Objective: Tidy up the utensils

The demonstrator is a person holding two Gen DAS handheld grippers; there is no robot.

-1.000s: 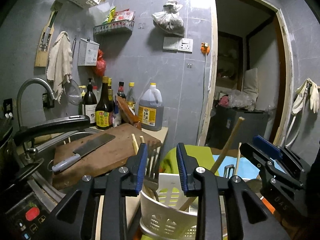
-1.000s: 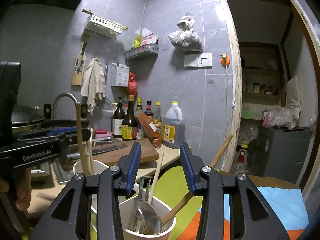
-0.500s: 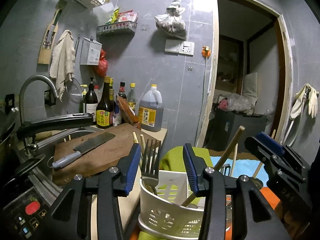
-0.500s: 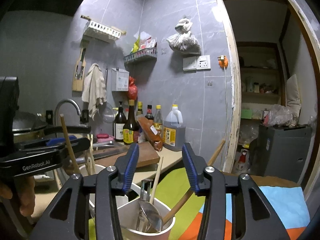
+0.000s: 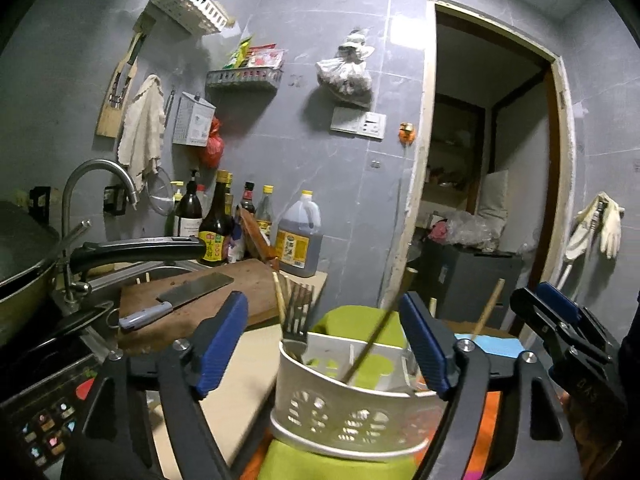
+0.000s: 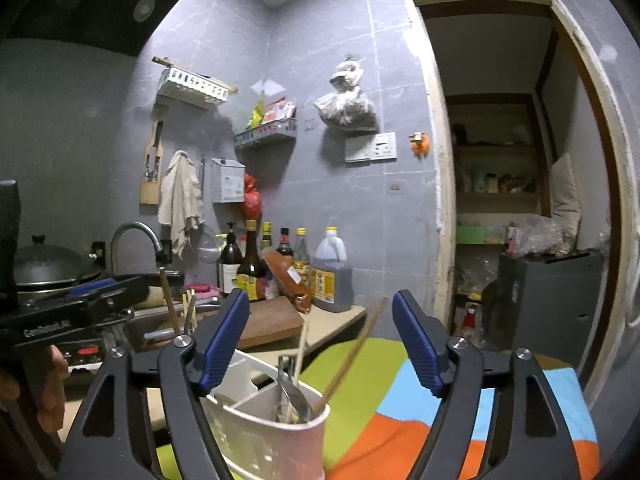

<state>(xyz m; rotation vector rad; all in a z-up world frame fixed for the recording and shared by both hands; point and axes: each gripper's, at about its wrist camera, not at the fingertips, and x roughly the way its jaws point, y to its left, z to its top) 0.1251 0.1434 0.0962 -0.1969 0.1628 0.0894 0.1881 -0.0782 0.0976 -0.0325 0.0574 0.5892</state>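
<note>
Both grippers, left [image 5: 324, 344] and right [image 6: 316, 340], just opened above caddy [image 5: 352, 412].

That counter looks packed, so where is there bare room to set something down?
The pale counter strip between the cutting board and the white utensil caddy is bare. So is the striped cloth right of the caddy. The bottles at the wall and the sink side with the wok are crowded.

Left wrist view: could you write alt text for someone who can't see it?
The open left gripper, jaws just widened, frames a white utensil caddy holding a fork and chopsticks. Behind it, a cleaver lies on a wooden board.
</note>
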